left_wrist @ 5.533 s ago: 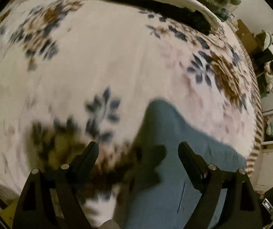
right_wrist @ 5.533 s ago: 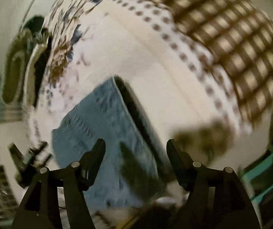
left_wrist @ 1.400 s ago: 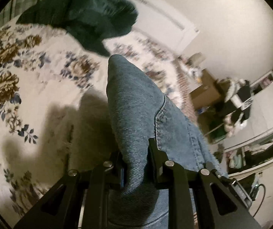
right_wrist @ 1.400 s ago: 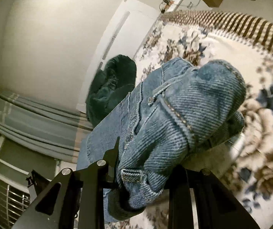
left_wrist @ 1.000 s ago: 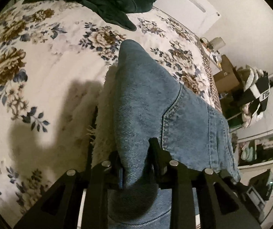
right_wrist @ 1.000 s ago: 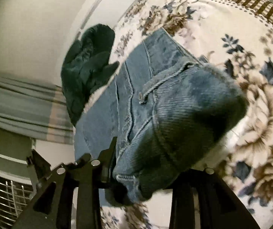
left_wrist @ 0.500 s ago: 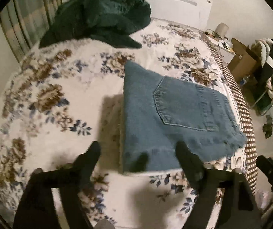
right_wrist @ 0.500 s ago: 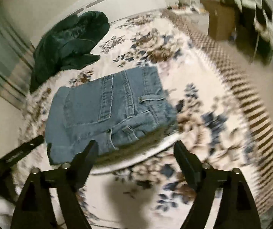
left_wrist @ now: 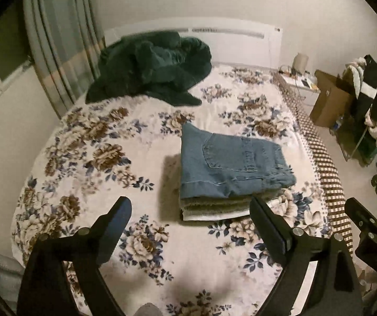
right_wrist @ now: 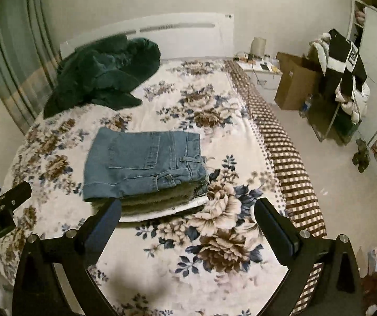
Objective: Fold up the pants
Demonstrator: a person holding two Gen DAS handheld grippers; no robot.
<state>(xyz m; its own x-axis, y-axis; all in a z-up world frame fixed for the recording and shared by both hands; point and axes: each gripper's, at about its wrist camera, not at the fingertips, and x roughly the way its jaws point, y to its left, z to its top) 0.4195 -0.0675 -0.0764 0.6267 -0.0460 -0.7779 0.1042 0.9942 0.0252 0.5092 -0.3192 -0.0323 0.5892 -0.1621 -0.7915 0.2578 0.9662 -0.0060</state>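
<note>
folded jeans (left_wrist: 230,163) rest on a stack on the bed (left_wrist: 83,158). left tool (left_wrist: 191,221) and right tool (right_wrist: 187,217), jaws just opened, hold nothing. folding looks complete; next, check edges.

Home bedroom, floral-covered bed (left_wrist: 104,158), white headboard (right_wrist: 177,34), curtains (left_wrist: 56,52), bedside table (right_wrist: 259,71), clothes rack (right_wrist: 346,79)

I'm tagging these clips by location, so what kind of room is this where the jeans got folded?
Most likely a bedroom: the folded jeans lie atop a small stack on a bed with a floral blanket and a white headboard, and curtains hang beside it.
</note>
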